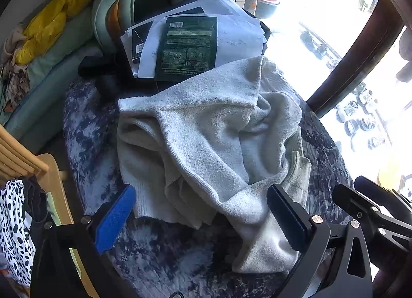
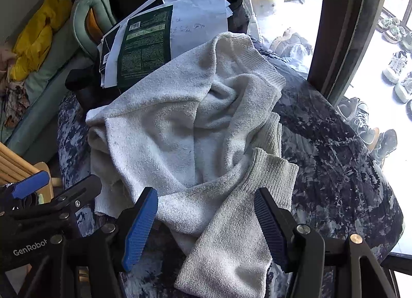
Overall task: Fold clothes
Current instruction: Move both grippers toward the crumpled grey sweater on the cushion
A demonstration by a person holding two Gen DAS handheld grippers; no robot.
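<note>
A pale grey knitted sweater (image 1: 206, 143) lies crumpled in a loose heap on a round seat with a dark blue and white mottled cover (image 1: 85, 128). Its fabric is bunched into deep folds around a hollow near the middle, and ribbed edges show at several places. One sleeve (image 2: 231, 241) runs out of the heap toward the near edge of the seat, its ribbed cuff (image 2: 278, 174) folded back over the body of the garment.

Behind the sweater, at the far side of the seat, sits a stack of white papers (image 1: 237, 27) with a dark green printed packet (image 1: 186, 48) on top; the far edge of the sweater touches this stack. To the left are a pale green cushion (image 1: 113, 7), a yellow cloth (image 1: 51, 22) and a wooden chair (image 1: 31, 166) with a black-and-white spotted cloth (image 1: 13, 220) hanging by it. To the right a dark wooden frame (image 2: 340, 30) stands by a bright window, with shoes (image 2: 394, 66) on the floor beyond.

The left claw (image 1: 200, 220) is spread wide and grips nothing; the near folds of the sweater lie between and just beyond its fingers. The right claw (image 2: 206, 226) is likewise spread wide and empty, with the sleeve lying between its blue pads (image 2: 140, 228), though whether they touch the cloth is unclear
</note>
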